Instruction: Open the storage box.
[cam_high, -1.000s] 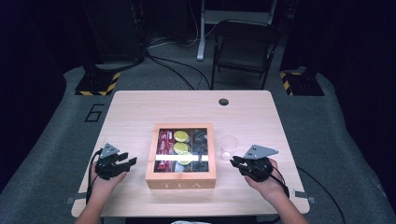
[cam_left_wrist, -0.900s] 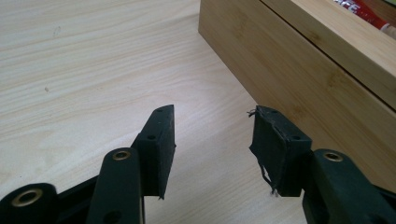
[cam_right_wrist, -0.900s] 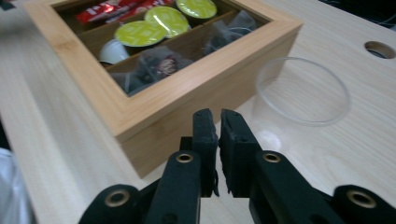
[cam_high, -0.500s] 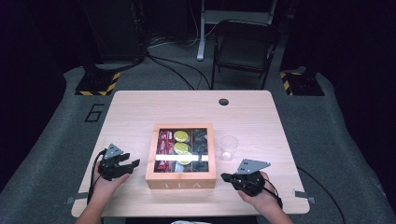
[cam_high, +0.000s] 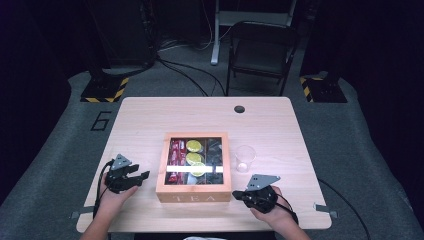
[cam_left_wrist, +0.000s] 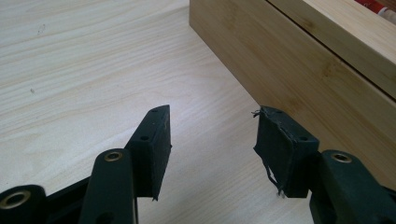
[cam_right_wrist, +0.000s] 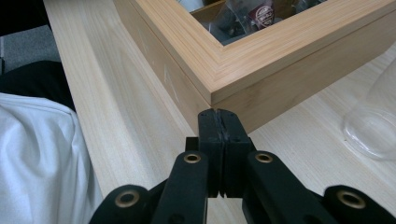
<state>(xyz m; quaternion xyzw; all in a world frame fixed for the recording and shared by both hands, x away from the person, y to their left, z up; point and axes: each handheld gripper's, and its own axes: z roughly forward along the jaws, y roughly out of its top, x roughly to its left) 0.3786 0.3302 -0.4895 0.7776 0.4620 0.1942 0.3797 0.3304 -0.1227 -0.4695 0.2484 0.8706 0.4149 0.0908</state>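
Left gripper (cam_high: 142, 176), black with a grey three-cornered plate, rests low over the pale wooden table (cam_high: 145, 125); its jaws stand wide apart with nothing between them. In the left gripper view (cam_left_wrist: 212, 135), the bare table surface fills the gap, and the side wall of the square bamboo tea box with a glass-windowed lid (cam_left_wrist: 299, 60) runs just ahead and to the right of the right-hand jaw, near but apart from it. Centre: the box (cam_high: 194, 197), lid down, lies between the two grippers; red, yellow and dark packets show through the window. Right gripper (cam_high: 239, 195) points at the box's near right corner; its jaws are pressed together and grip nothing. In the right gripper view (cam_right_wrist: 218, 114), that corner (cam_right_wrist: 212, 100) sits directly beyond the fingertips; whether they touch cannot be told. A clear plastic cup (cam_right_wrist: 373, 121) stands to the gripper's right, beside the box.
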